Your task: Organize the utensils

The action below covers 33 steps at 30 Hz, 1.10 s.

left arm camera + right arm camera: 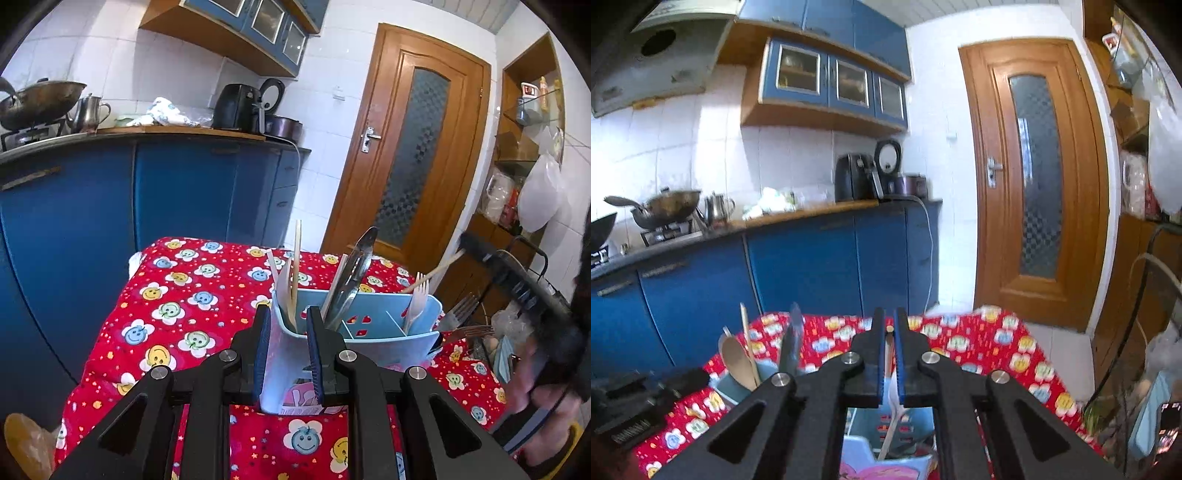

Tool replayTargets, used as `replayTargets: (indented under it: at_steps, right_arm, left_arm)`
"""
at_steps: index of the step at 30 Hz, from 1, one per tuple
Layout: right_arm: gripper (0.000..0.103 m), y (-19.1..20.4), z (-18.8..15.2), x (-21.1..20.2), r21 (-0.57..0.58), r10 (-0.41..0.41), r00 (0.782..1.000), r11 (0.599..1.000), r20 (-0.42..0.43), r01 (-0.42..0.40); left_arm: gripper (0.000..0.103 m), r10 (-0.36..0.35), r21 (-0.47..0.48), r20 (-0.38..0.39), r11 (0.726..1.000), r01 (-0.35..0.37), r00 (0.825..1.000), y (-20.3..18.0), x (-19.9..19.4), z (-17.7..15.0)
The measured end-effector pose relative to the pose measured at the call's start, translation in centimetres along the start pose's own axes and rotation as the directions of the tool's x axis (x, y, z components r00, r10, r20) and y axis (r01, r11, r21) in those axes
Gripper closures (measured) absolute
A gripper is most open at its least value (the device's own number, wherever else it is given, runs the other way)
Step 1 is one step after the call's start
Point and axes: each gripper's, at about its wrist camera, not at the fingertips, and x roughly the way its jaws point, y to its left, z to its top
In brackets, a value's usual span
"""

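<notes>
The left hand-held gripper (pixel 286 332) pinches the blue caddy's (pixel 391 332) corner on the red-clothed desk (pixel 177 295). The right hand-held gripper (pixel 889 334) pinches 1 chopstick (pixel 888 354) above it.

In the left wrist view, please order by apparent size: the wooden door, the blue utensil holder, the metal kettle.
1. wooden door
2. blue utensil holder, though it is nearest to the camera, which enlarges it
3. metal kettle, far away on the counter
</notes>
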Motion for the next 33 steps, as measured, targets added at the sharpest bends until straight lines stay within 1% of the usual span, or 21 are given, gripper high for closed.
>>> replayTargets:
  at_steps: [5, 12, 27, 33]
  right_arm:
    - [0.097, -0.4, 2.7, -3.0, -0.017, 0.007, 0.998, 1.000, 0.067, -0.005]
    - [0.097, -0.5, 4.8, -5.6, -0.037, 0.021, 0.995, 0.999, 0.093, -0.018]
    - [0.097, -1.4, 4.6, -7.3, -0.030, 0.031, 0.997, 0.999, 0.070, -0.029]
    - [0.097, -1.8, 4.7, -8.1, -0.022, 0.033, 0.996, 0.999, 0.087, -0.031]
  left_arm:
    - [0.083, 0.003, -0.005, 0.002, 1.000, -0.003, 1.000, -0.1, -0.5, -0.1]
    - [0.083, 0.003, -0.003, 0.003, 1.000, -0.003, 1.000, -0.6, -1.1, -0.3]
    - [0.083, -0.001, 0.004, -0.003, 1.000, 0.001, 1.000, -1.2, -1.4, -0.6]
    - [0.083, -0.003, 0.008, -0.006, 1.000, 0.003, 1.000, -1.4, -1.5, -0.7]
